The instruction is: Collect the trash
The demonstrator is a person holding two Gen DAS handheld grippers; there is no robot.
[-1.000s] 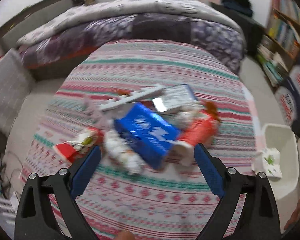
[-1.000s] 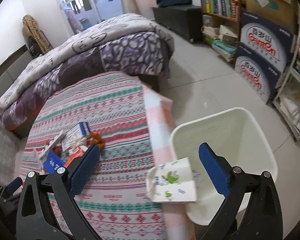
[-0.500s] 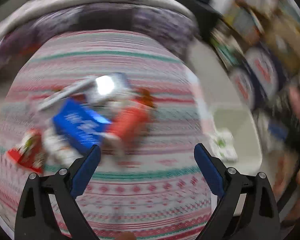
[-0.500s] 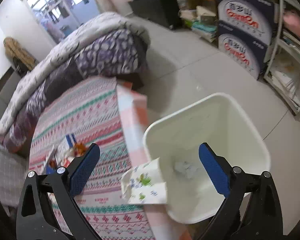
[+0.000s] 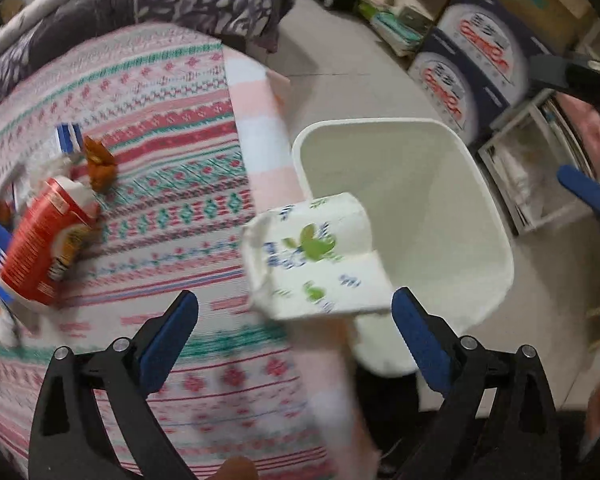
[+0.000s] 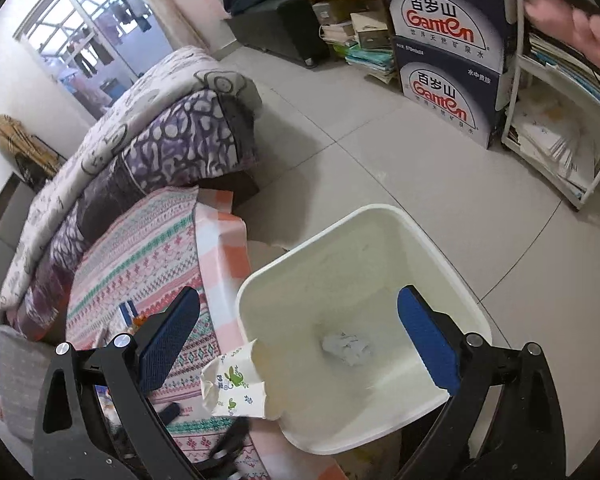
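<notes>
Left wrist view: left tool (image 5: 294, 318) gapes wide, its jaws just widened, gripping nothing; the tissue pack (image 5: 314, 254) overhangs the worktop (image 5: 172, 184) edge beside the white bin (image 5: 476, 184). Right tool (image 6: 298, 334) likewise spread, empty, above that bin.

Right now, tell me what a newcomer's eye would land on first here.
The white bin on the floor beside the bed, holding one crumpled paper. Next, the green-printed tissue pack at the bed's edge by the bin's rim, then the red carton among litter further in on the striped blanket.
</notes>
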